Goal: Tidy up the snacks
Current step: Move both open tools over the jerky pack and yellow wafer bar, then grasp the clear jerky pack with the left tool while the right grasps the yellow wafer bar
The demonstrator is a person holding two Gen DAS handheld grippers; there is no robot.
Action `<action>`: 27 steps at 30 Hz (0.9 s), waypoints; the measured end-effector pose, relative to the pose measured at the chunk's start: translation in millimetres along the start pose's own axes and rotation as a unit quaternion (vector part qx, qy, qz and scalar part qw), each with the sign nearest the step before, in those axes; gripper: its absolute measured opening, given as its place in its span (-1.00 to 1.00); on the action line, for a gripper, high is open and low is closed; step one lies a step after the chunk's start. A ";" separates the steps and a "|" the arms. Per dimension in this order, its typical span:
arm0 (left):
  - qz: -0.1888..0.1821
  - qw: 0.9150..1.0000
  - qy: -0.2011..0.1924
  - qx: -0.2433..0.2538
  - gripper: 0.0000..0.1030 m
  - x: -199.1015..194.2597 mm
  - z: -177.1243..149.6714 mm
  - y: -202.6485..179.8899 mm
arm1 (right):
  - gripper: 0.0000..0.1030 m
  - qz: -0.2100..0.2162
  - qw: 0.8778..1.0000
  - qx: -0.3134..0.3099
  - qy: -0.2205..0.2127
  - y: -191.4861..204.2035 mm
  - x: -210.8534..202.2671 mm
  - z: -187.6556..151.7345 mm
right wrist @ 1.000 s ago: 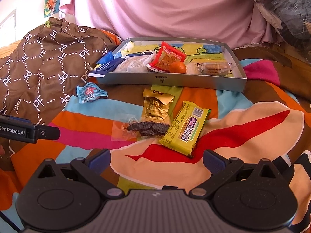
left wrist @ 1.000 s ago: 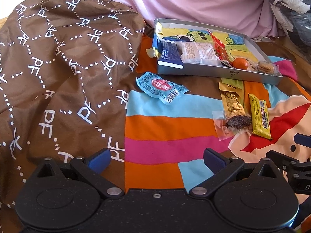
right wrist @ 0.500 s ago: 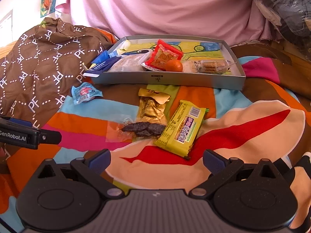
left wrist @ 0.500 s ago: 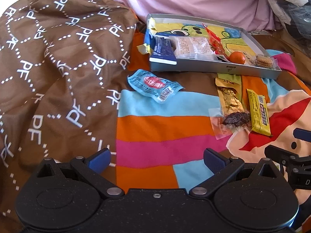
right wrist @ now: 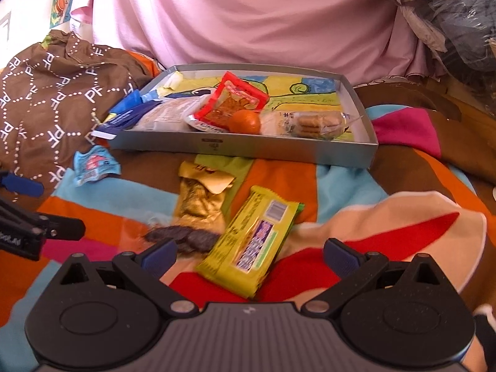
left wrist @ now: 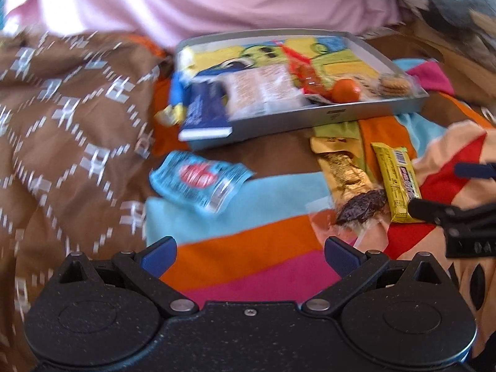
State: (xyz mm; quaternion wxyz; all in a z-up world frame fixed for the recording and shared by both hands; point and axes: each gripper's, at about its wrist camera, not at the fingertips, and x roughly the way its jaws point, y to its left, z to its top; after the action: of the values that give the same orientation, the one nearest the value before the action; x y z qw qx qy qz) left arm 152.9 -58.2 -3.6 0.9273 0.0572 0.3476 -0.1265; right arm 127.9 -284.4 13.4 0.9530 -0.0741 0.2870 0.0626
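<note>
Left view motion-blurred. Both claws, left claw (left wrist: 249,255) and right claw (right wrist: 249,255), wide, empty. Tray (right wrist: 241,148) holds orange (right wrist: 246,121), cookies (right wrist: 313,123), red packet (right wrist: 235,100).

Home bedroom: striped bedspread (right wrist: 341,186) (pink sheet (right wrist: 248,15) behind).

The tray (right wrist: 241,150) is grey, its floor a yellow, green and blue cartoon. In it lie a red packet (right wrist: 232,102) and an orange fruit (right wrist: 246,122). Near it: a gold pouch (right wrist: 200,204), a yellow bar (right wrist: 251,248), and left, a light-blue packet (right wrist: 94,166). The blanket (right wrist: 356,192) is striped orange, blue, pink and brown.
</note>
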 end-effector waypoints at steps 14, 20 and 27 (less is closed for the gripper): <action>-0.058 0.985 -0.017 0.163 0.97 25.6 16.8 -40.9 | 0.68 0.035 0.998 0.027 0.033 -8.7 43.9 0.4; -0.079 0.977 0.001 0.200 0.95 39.0 14.2 -55.4 | 0.24 0.039 0.998 0.038 0.043 -14.1 40.7 1.0; -0.074 0.952 0.005 0.298 0.93 53.8 16.2 -76.4 | 0.15 0.035 0.998 0.023 0.055 -16.9 32.8 3.4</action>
State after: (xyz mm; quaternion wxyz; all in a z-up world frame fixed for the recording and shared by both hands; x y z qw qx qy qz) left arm 181.2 -145.3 -28.2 0.8543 0.3054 0.3020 -0.2927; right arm 159.6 -297.9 -0.2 0.9346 -0.0455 0.3424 0.0848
